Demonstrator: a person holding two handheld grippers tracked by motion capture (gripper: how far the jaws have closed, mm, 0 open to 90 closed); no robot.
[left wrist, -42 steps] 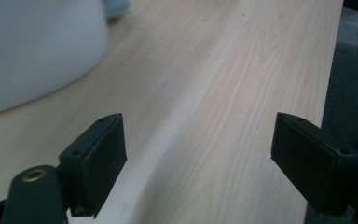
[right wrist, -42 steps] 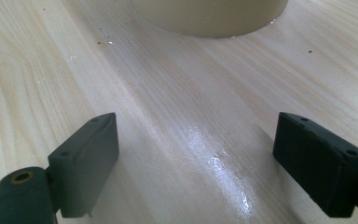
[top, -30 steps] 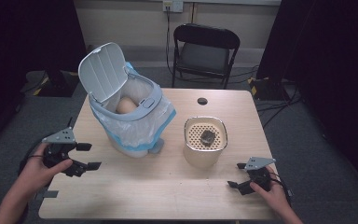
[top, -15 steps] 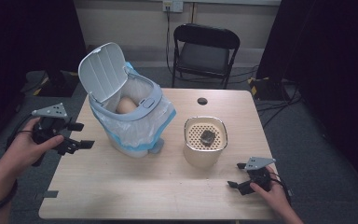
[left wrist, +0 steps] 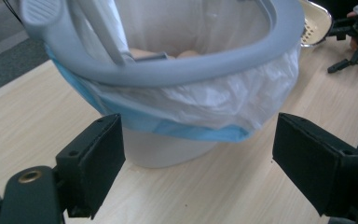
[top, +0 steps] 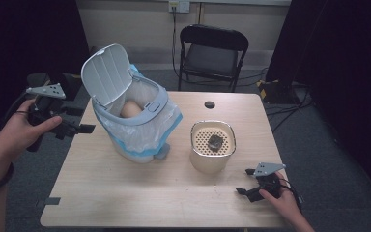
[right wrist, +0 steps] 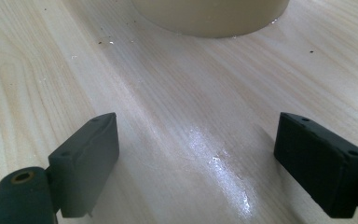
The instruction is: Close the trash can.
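Note:
A small white bin (top: pixel 140 145) stands on the left half of the table, lid (top: pixel 104 75) tipped up. It has a grey ring (top: pixel 147 108) over a clear bag with a blue hem, and a tan rounded thing (top: pixel 130 110) lies inside. My left gripper (top: pixel 79 121) hovers left of the bin, off the table's edge, jaws open and empty. In the left gripper view the bin (left wrist: pixel 168 149) stands just ahead of the left gripper (left wrist: pixel 198 172). My right gripper (top: pixel 244 181) rests open near the front right corner, facing the cream container (top: pixel 212 162). That container's perforated top carries a dark lump (top: pixel 215 141).
A black folding chair (top: pixel 212 53) stands behind the wooden table (top: pixel 140 198). A small black disc (top: pixel 209 104) lies near the far edge. Dark tape (top: pixel 50 200) marks the front left corner. The container's base (right wrist: pixel 209 18) is close ahead of the right gripper (right wrist: pixel 198 163).
My left hand has lifted the gripper from table height up and outward to the left of the bin. The right hand and gripper have stayed put.

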